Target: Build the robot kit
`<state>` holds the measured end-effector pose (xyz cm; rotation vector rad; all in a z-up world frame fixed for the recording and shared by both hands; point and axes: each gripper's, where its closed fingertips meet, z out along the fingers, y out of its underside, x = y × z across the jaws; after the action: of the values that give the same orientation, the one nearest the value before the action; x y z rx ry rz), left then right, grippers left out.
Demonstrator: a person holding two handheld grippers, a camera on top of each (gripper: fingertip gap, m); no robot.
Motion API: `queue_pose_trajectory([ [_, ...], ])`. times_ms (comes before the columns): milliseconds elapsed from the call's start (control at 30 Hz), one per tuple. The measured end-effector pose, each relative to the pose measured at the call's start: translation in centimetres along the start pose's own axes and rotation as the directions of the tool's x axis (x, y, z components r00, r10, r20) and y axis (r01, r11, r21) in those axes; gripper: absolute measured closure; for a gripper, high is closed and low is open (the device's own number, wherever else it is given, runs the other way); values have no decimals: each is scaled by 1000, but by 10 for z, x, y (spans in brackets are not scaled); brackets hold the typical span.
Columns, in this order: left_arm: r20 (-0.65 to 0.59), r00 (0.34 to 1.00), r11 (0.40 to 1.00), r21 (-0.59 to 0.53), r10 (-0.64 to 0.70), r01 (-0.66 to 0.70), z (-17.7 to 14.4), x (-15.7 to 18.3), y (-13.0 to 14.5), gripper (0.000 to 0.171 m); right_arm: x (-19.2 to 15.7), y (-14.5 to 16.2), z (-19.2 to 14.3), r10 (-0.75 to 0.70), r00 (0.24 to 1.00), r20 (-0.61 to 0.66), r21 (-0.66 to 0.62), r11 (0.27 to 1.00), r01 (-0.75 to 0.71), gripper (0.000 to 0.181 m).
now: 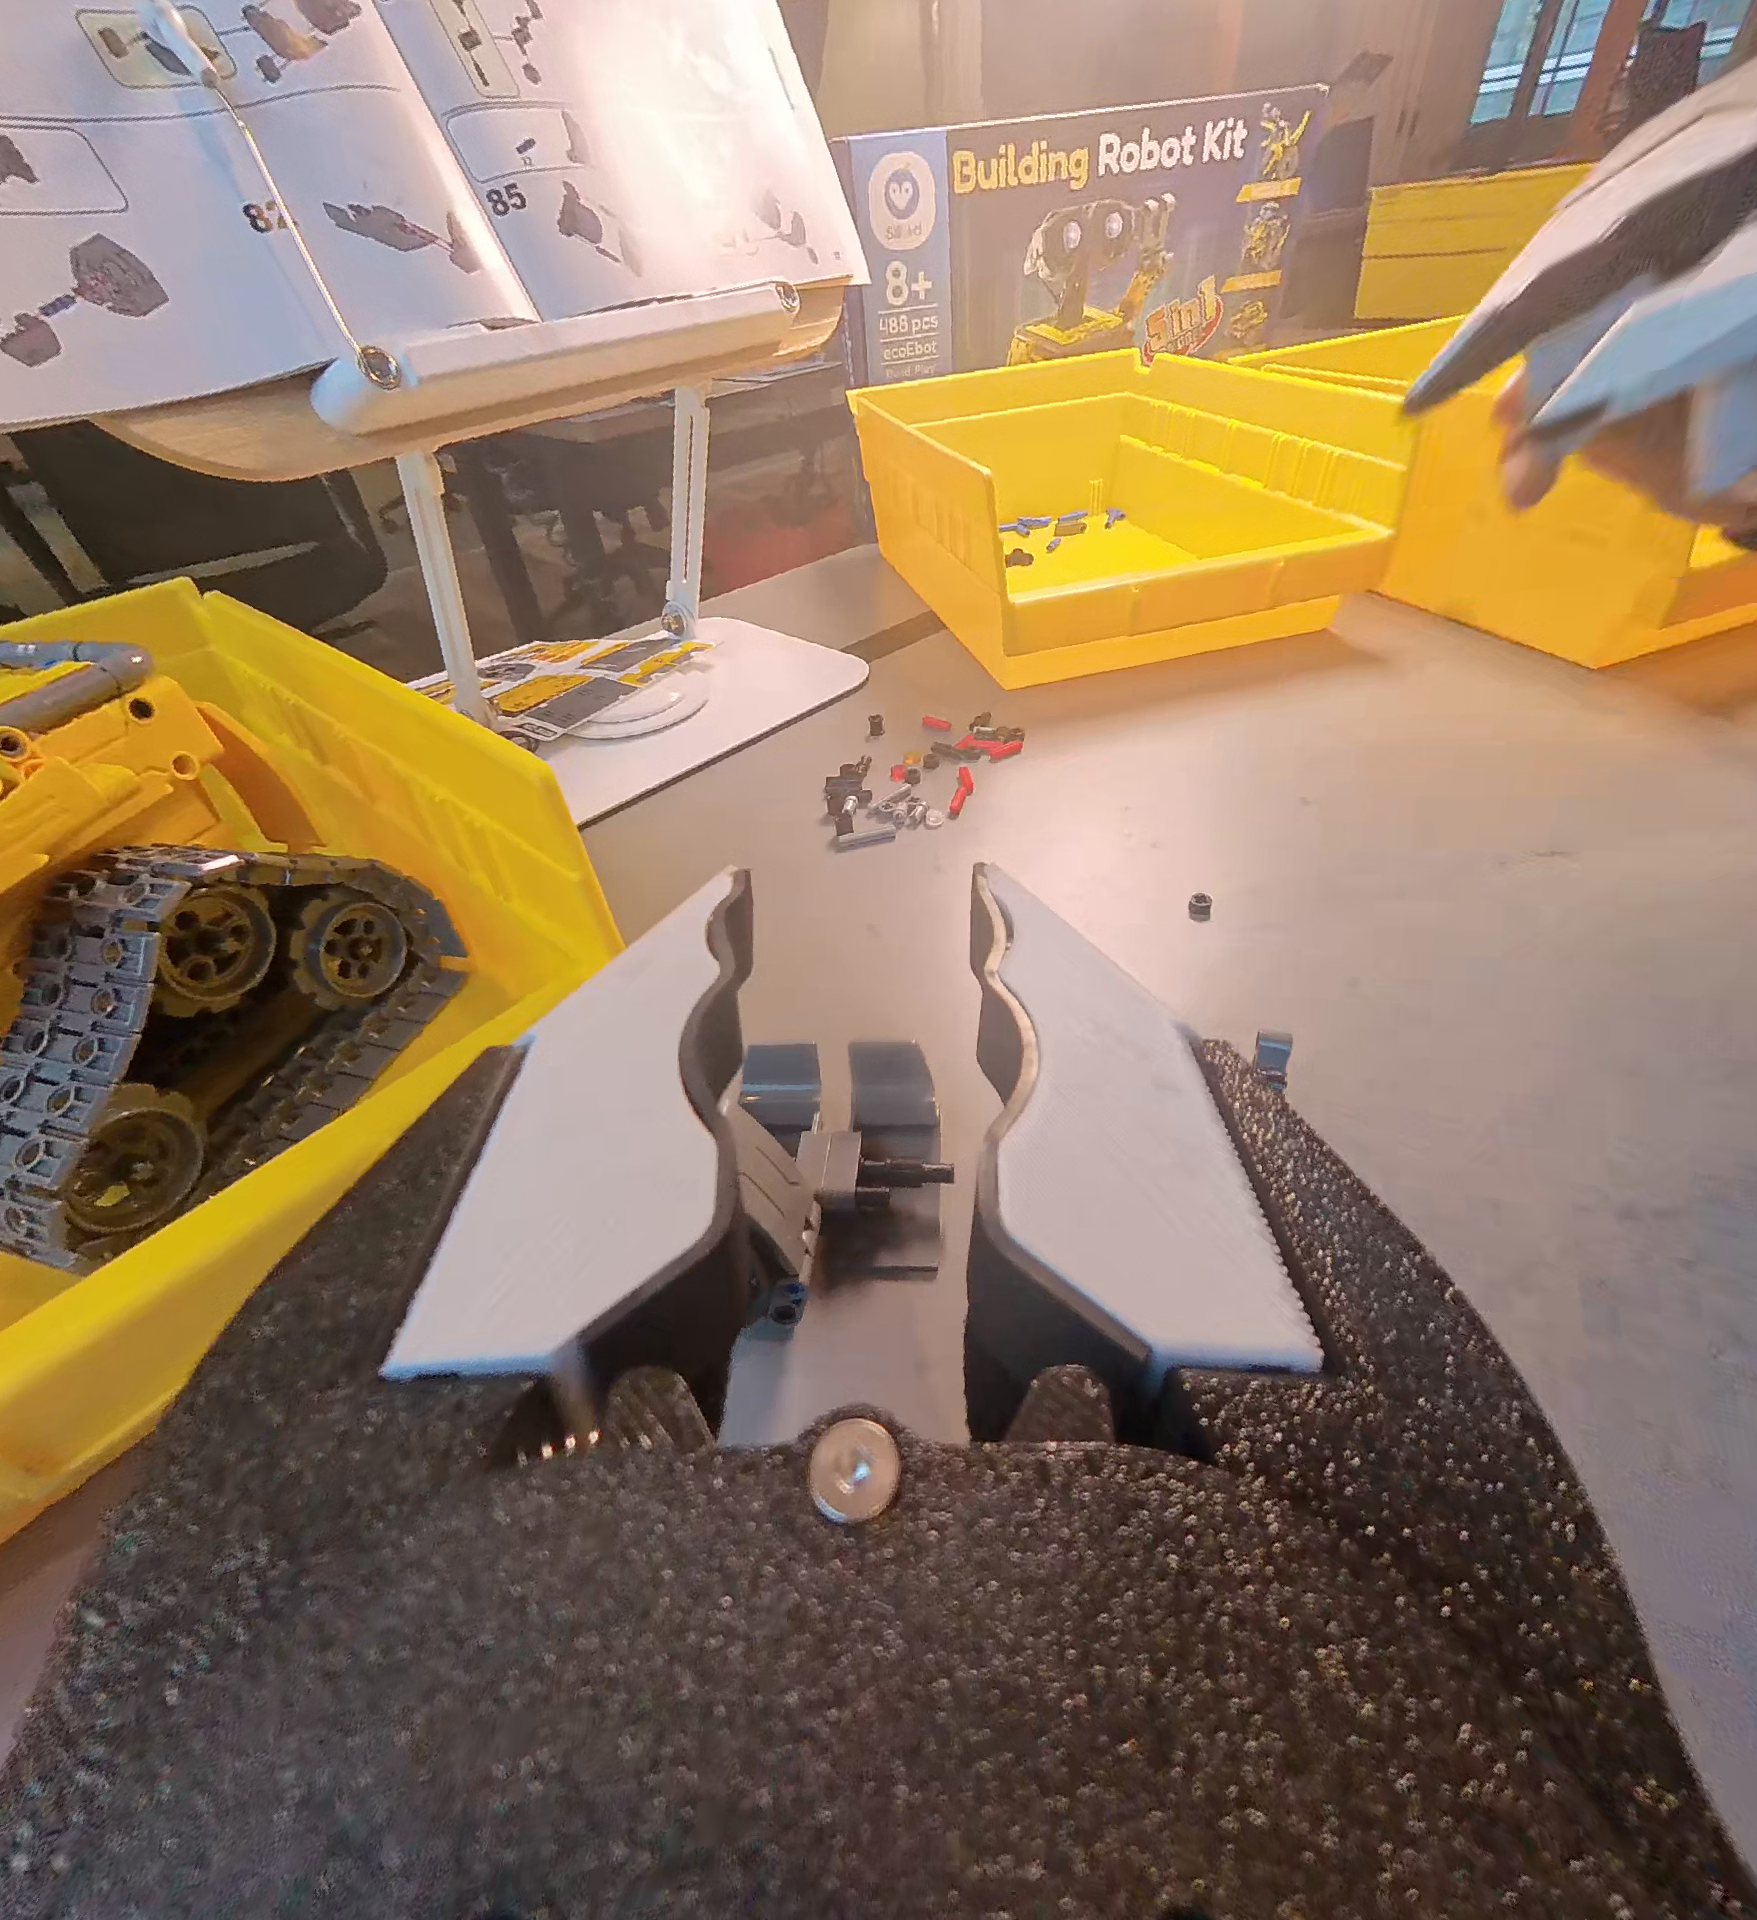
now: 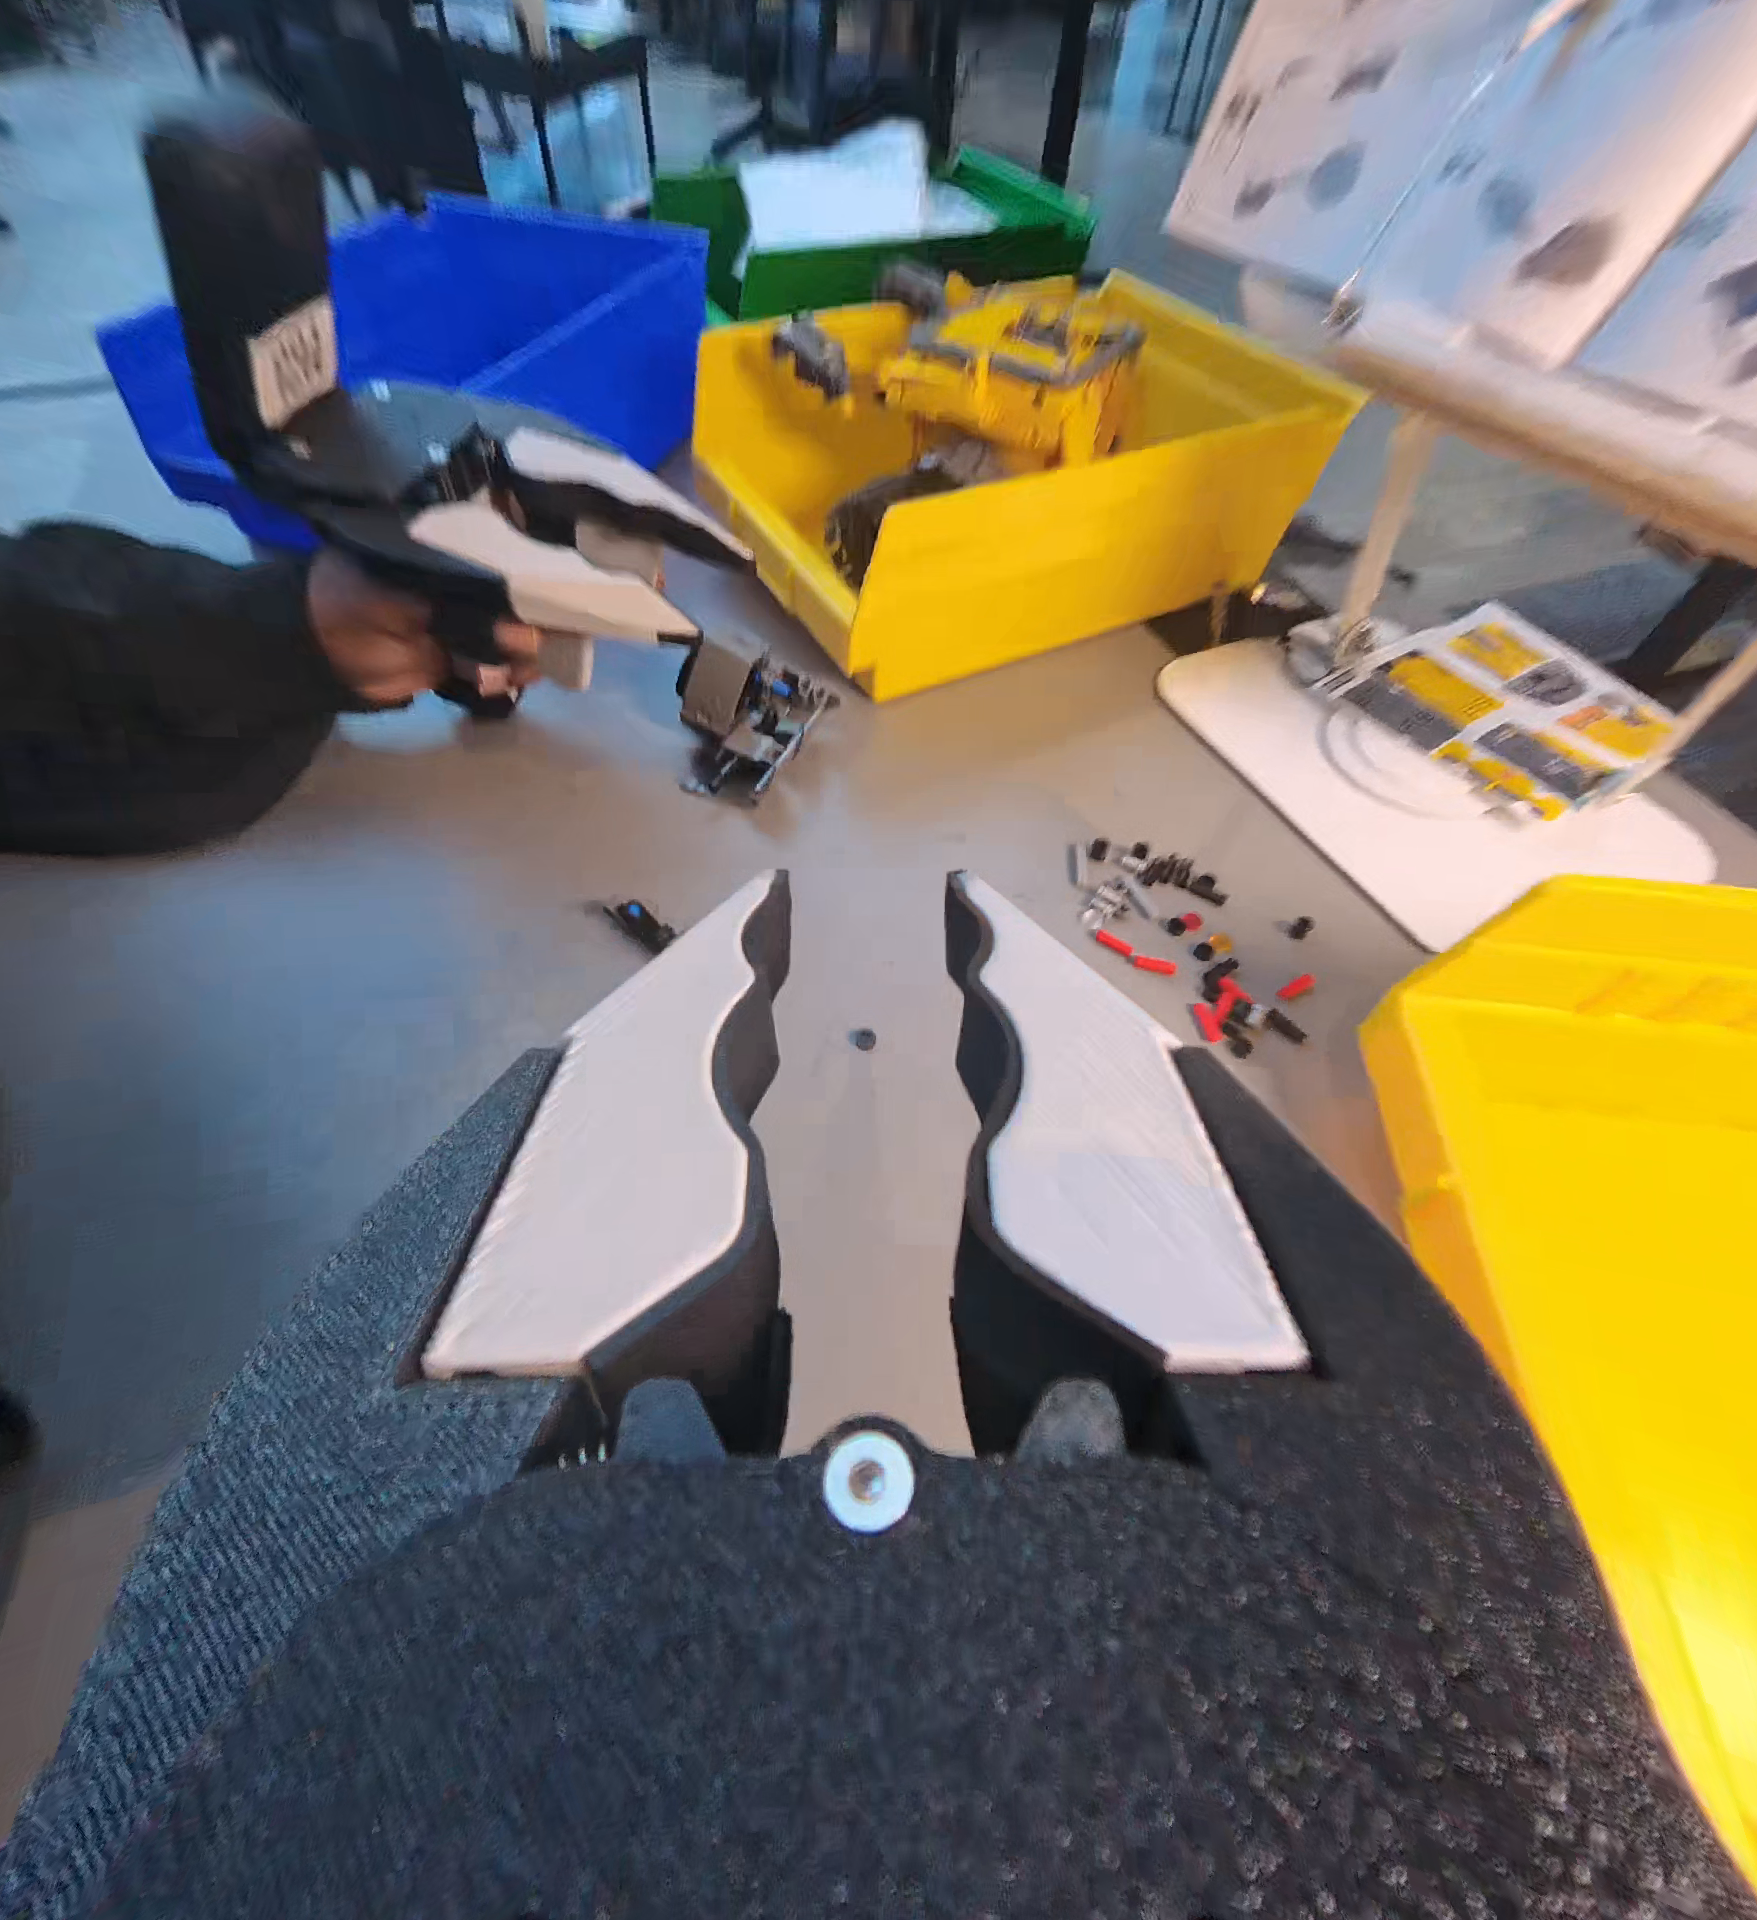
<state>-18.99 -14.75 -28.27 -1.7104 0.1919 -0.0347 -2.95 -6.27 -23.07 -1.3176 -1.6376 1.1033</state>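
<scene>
My left gripper (image 1: pixel 863 904) is open and low over the grey table. A dark grey brick assembly (image 1: pixel 832 1153) with black pins lies on the table between its jaws, closer to the left finger. The right wrist view shows this gripper (image 2: pixel 723 594), held in a hand, just above the assembly (image 2: pixel 749 717). My right gripper (image 2: pixel 866 904) is open and empty above the table, with a small black piece (image 2: pixel 861 1039) on the table between its fingers. The left wrist view shows it blurred at the upper right (image 1: pixel 1466 400). A pile of small red, black and grey pieces (image 1: pixel 915 774) (image 2: pixel 1186 956) lies farther ahead.
A yellow bin (image 1: pixel 386 727) (image 2: pixel 1061 582) holds a yellow tracked model (image 1: pixel 178 935). An open instruction booklet stands on a stand (image 1: pixel 334 208) (image 2: pixel 1528 208). More yellow bins (image 1: pixel 1113 623) (image 2: pixel 1632 1247), a kit box (image 1: pixel 1092 229), a blue bin (image 2: pixel 521 301) and a green bin (image 2: pixel 1019 229) surround the table. About 20 centimetres separates my left fingertips from my right.
</scene>
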Motion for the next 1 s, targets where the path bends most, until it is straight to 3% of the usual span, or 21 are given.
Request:
queue_pose_trajectory([
  [133,45,999,1000,-10,-3,3,-3,-4,1,130,45,-12,-115,37,976,-215,86,996,-19,152],
  [233,92,996,1000,-24,20,-18,-5,-12,2,130,99,15,-196,50,907,-418,14,999,-49,158],
  [300,111,994,999,-35,21,-18,-4,-17,4,131,131,46,-221,65,885,-461,-103,987,-126,158],
  [467,137,990,998,-59,41,-33,-2,-21,7,131,179,144,-207,69,917,-393,-483,834,-269,157],
  [567,149,985,995,-70,87,-77,-4,-19,6,131,194,186,-191,-1,948,-318,-655,723,-219,155],
  [800,148,981,990,-90,124,-111,-4,-19,9,132,197,215,-154,50,977,-206,-728,660,-187,153],
  [900,147,982,990,-89,122,-110,-4,-19,10,132,199,216,-152,94,975,-203,-717,664,-213,166],
  [1000,139,984,991,-87,115,-103,-4,-19,11,133,199,214,-159,81,975,-208,-717,665,-208,166],
])
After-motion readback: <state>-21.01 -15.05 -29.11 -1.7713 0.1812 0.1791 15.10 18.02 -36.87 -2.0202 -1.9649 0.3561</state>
